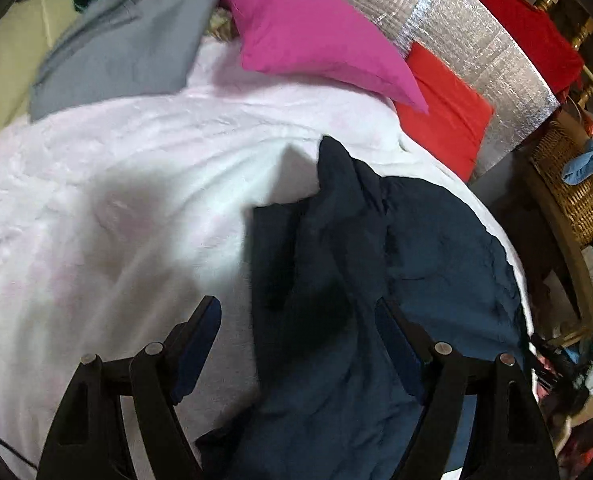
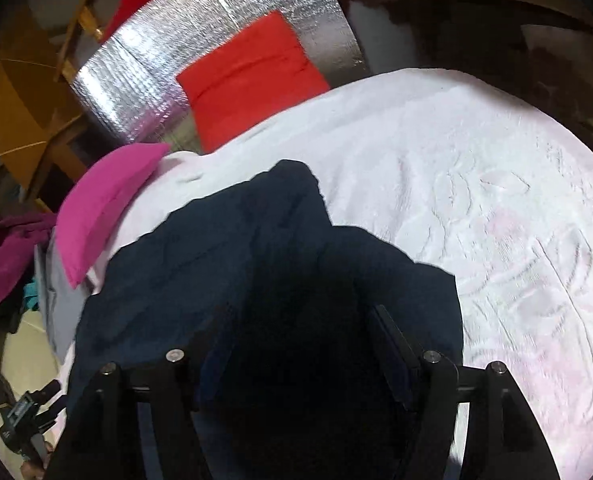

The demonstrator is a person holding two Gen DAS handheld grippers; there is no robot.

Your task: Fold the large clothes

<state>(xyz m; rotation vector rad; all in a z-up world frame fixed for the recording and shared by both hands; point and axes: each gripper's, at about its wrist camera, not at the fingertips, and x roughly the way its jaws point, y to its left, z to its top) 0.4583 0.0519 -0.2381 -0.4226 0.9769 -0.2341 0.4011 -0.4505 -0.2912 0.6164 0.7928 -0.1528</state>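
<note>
A dark navy garment (image 1: 336, 272) lies crumpled in loose folds, filling the lower centre and lower right of the left wrist frame, one corner peaking upward; in the right wrist frame it fills the lower centre and left.

Bare white bedspread (image 1: 116, 220) lies open to my left claw's left. A pink pillow (image 1: 320, 36), red cushion (image 1: 444, 112) and grey folded cloth (image 1: 124, 48) block the far edge.
</note>
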